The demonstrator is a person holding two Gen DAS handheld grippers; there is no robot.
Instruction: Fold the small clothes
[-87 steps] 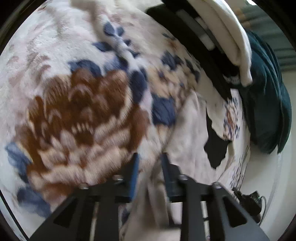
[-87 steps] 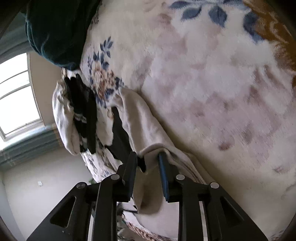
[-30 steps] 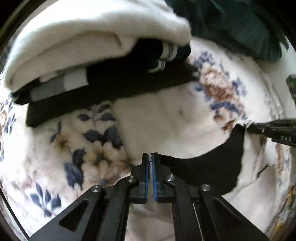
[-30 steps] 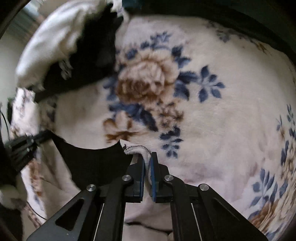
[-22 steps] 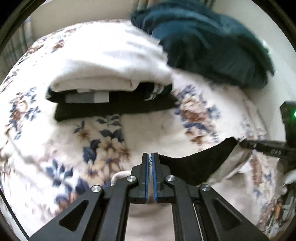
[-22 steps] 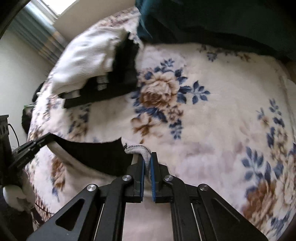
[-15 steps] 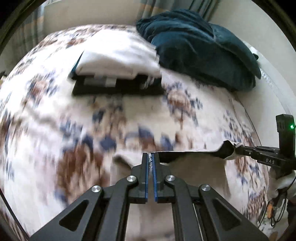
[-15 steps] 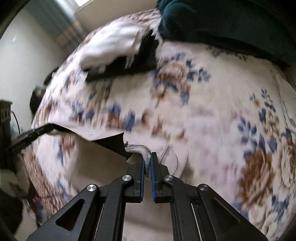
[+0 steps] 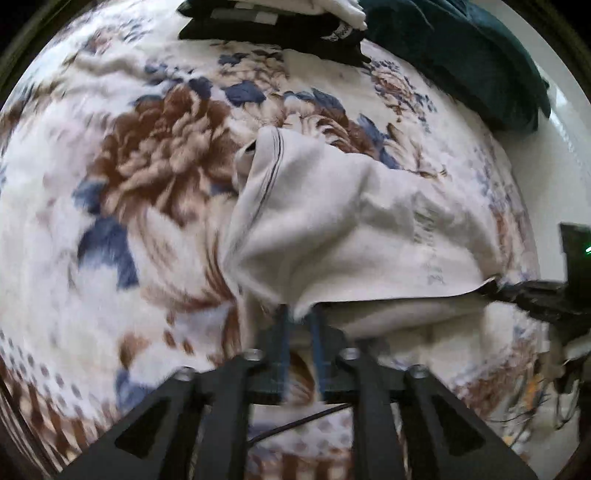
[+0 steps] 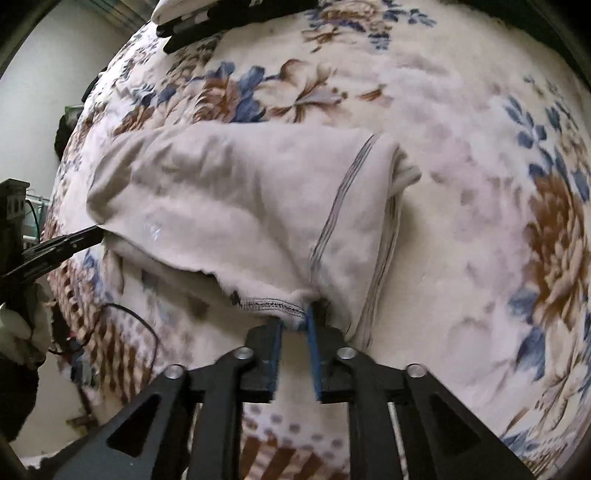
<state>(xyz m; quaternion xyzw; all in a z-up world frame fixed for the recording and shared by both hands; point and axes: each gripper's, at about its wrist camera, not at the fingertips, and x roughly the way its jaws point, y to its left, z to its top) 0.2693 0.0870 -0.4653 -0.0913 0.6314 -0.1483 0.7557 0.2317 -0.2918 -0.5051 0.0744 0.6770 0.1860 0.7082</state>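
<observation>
We see a cream garment [image 9: 332,206] lying on the flowered blanket [image 9: 122,192], folded over itself, with its near edge lifted a little. The left gripper [image 9: 299,332] has its fingers a small way apart, with a corner of the garment between them. The right gripper [image 10: 295,336] is also a little open around the stitched hem. Far behind lies a pile of folded clothes [image 9: 280,22] beside a dark green cushion [image 9: 461,55].

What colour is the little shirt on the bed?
Cream garment with thin dark seam stripes, clearest in the right wrist view.
</observation>
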